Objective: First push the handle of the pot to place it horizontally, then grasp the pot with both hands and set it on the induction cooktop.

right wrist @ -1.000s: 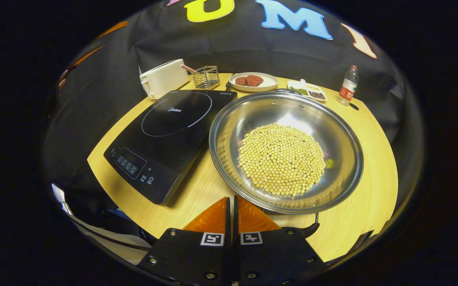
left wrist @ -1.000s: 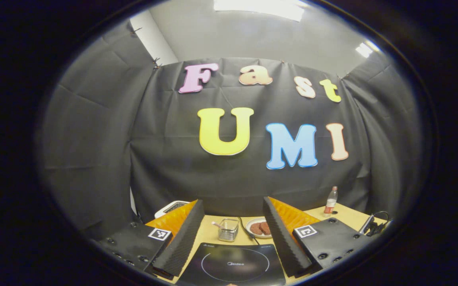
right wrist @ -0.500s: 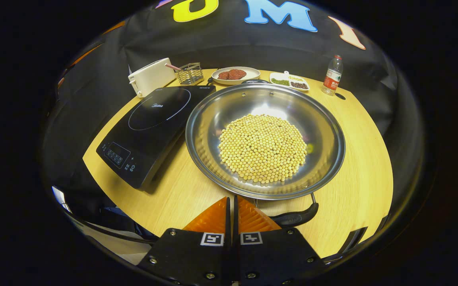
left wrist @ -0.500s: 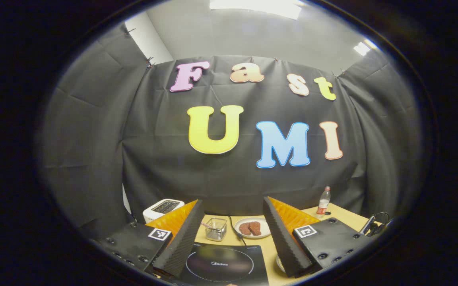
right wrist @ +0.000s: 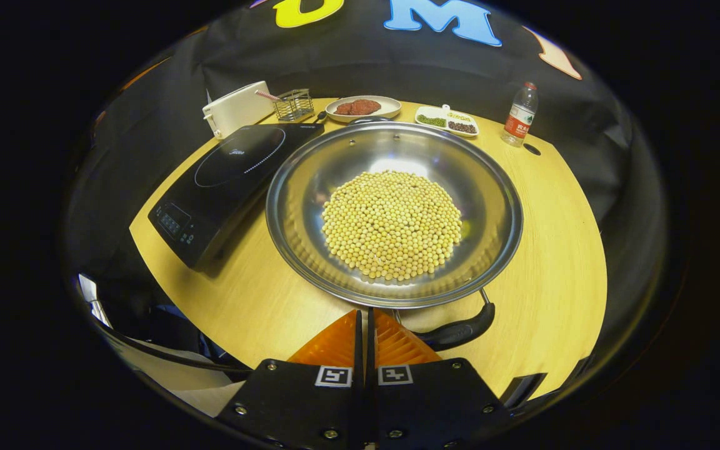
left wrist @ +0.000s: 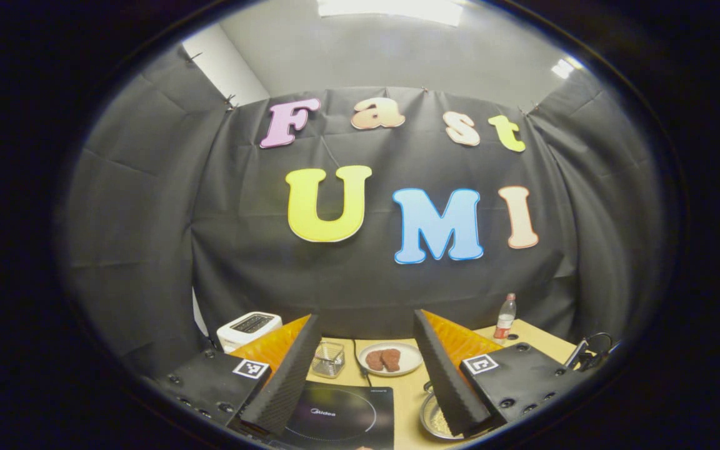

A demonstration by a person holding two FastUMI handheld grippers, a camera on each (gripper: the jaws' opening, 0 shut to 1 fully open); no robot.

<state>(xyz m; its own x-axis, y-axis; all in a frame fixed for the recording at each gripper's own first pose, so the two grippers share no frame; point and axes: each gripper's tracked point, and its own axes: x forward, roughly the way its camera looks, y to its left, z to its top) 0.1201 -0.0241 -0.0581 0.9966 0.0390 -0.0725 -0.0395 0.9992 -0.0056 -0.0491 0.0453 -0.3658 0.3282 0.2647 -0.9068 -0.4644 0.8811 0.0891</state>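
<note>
On the left of the right gripper view, the induction cooktop point(right wrist: 222, 181) is seen lying flat on the worktop point(right wrist: 560, 262), with a white toaster point(right wrist: 235, 107) behind it; just beside it to the right, close to its edge, the pot point(right wrist: 391, 212) is set, wide, shallow and heaped with pale beans point(right wrist: 391, 224); the near handle point(right wrist: 460, 330) is seen below the rim, running roughly side to side and slightly tilted, so the first push is judged hardly begun. The right gripper point(right wrist: 365, 328) is held with its fingers pressed together on nothing, just left of that handle and near the rim; it is judged the nearer of the two, and the push would be made to its right. In the left gripper view, the left gripper point(left wrist: 365, 369) is carried high and level with fingers spread wide and empty; the cooktop is seen low between them, and the pot's rim is glimpsed beside the right-hand finger.
</note>
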